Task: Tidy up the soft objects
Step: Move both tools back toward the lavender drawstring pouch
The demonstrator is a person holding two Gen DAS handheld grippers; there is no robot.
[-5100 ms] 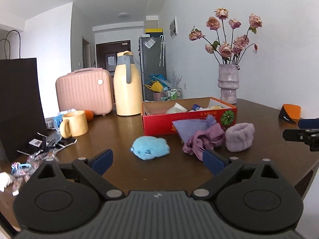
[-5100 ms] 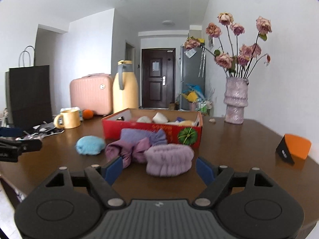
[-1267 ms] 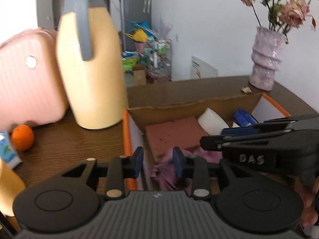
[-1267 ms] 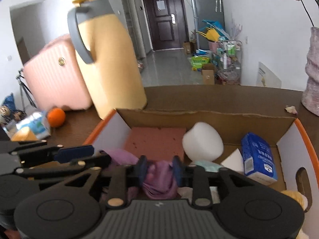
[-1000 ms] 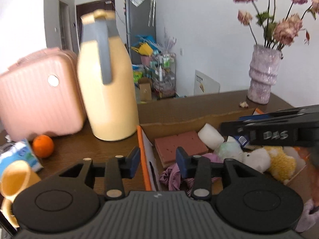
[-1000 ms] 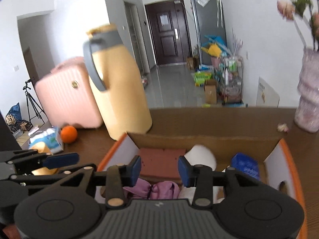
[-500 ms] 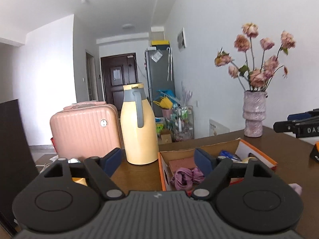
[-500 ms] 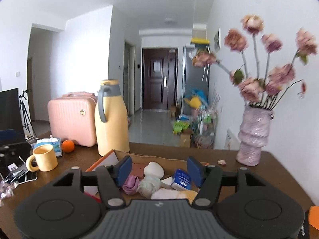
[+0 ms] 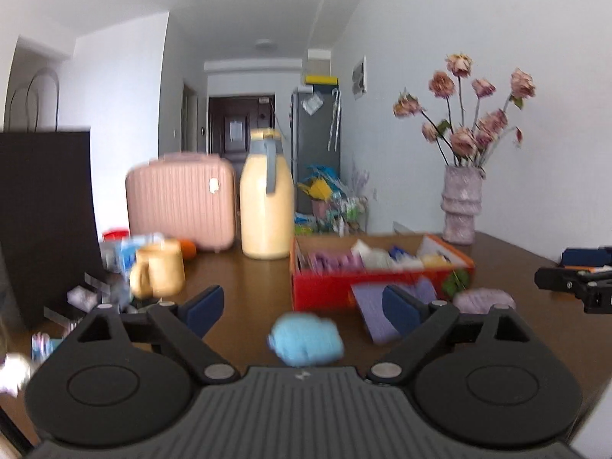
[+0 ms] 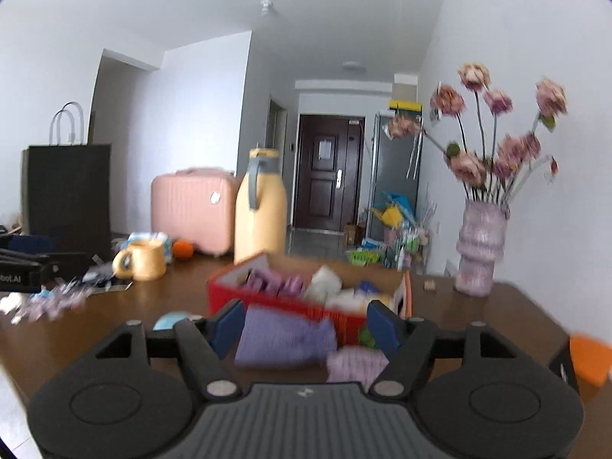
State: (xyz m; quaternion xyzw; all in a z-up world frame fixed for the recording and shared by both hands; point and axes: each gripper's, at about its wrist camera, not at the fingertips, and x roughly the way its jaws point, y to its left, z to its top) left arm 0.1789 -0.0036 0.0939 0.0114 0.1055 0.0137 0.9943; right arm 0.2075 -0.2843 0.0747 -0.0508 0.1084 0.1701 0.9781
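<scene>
The left hand-held gripper (image 9: 302,308) is spread wide with nothing between its blue pads, held above the brown tabletop (image 9: 244,287). Framed between its fingers lies a light blue fluffy soft toy (image 9: 306,340) on the bare wood, apart from the red cardboard box (image 9: 332,290) behind it. A lavender knitted cloth (image 9: 373,308) lies against the box front, and a pale purple plush band (image 9: 484,300) sits just to its right, near the box's corner.

The right hand-held gripper (image 10: 306,325) is likewise wide apart and empty. Through its fingers the lavender cloth (image 10: 283,334) and the plush band (image 10: 355,363) show on the tabletop in front of the box (image 10: 290,306). Inside the box sit purple fabric (image 10: 275,281), a white rounded lump (image 10: 325,281) and other items that motion blur makes hard to name.

Behind the box stand a yellow thermos jug (image 9: 266,201) and a pink suitcase (image 9: 179,199); a yellow mug (image 9: 157,271) sits to the left, with an orange (image 10: 183,248) near it. A ribbed vase of dried roses (image 10: 480,254) stands at the right rear of the tabletop.
</scene>
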